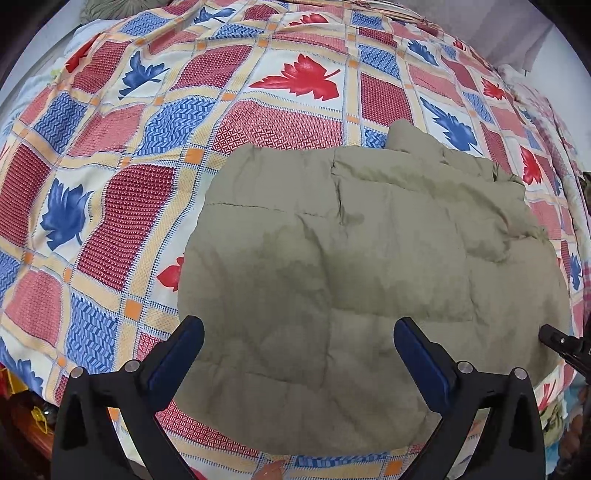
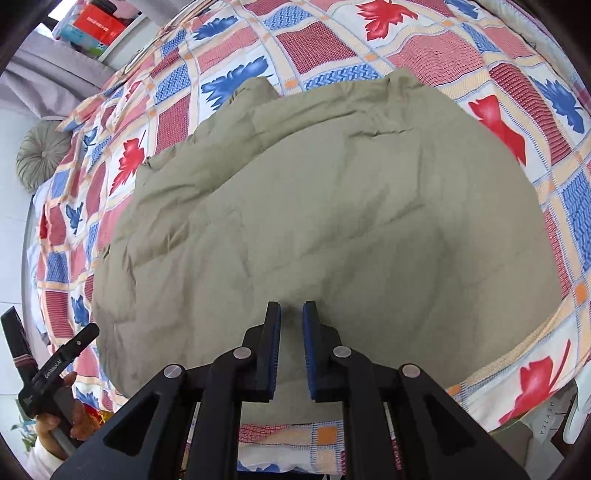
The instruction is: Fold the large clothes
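A large olive-green quilted garment (image 1: 362, 280) lies folded into a rough rectangle on the bed, and it also fills the right wrist view (image 2: 325, 221). My left gripper (image 1: 299, 332) is open and empty, hovering above the garment's near left part. My right gripper (image 2: 291, 310) has its jaws nearly together with a narrow gap, holds nothing, and hovers over the garment's near edge. The right gripper's tip shows at the far right of the left wrist view (image 1: 554, 338). The left gripper shows at the lower left of the right wrist view (image 2: 79, 343).
The bed is covered by a patchwork sheet (image 1: 155, 155) with red and blue leaves. A round grey-green cushion (image 2: 42, 155) lies at the bed's far left. Boxes stand on a shelf (image 2: 96, 26) beyond the bed. The bed's near edge (image 2: 317, 439) runs below my grippers.
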`<state>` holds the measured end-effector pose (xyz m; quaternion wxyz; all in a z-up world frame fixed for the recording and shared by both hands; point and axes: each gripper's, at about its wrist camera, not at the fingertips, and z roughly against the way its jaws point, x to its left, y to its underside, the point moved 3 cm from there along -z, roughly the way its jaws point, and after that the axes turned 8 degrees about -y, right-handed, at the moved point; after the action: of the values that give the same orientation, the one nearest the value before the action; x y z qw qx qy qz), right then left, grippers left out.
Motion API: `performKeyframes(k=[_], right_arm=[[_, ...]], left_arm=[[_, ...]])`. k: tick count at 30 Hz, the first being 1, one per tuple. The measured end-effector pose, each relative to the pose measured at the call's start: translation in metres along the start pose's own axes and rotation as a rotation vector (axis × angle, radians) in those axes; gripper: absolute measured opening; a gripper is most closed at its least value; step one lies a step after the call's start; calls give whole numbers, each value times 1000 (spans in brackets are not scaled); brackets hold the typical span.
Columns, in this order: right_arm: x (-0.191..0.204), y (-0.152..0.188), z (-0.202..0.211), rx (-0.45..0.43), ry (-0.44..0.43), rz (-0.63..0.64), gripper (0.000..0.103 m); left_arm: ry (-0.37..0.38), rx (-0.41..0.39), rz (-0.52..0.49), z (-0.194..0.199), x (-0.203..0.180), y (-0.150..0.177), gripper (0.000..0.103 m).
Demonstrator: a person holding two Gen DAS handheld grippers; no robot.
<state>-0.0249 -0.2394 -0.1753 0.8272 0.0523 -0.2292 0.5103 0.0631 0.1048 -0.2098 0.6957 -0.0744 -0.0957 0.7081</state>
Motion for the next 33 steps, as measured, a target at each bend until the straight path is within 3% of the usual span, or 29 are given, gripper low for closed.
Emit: performKeyframes(k=[3,6,7,13,15,17,18,24,31,33], right_arm=[[8,2,-4,10,-4,4,26],[18,3,-6,19,-23,10,54],[22,3,-6,19,-30,18,60],[48,7,-13,42,-75,71,81],[54,8,-17,41,-88,83,82],[60,11,-20,40,-100,95,91],[63,12,-23,41,-111,102,103],[73,19,-43,137,-143,112,103],[72,18,-56,158,-120,111,103],[72,18,-58,163,-113,116,103]], left_arm=[[-15,-1,-8,-1,2,1,103],[-18,2,0,-1,8,1,103],[-14,4,4,-2,10,1,103],[25,39,13,-12,20,6,103],[42,46,26,-14,23,8,103],[62,48,38,-15,29,9,103],[70,45,44,-16,31,8,103],[183,19,62,-22,66,-5,103],[476,184,162,-72,109,-12,103],[522,242,212,-92,111,-7,103]])
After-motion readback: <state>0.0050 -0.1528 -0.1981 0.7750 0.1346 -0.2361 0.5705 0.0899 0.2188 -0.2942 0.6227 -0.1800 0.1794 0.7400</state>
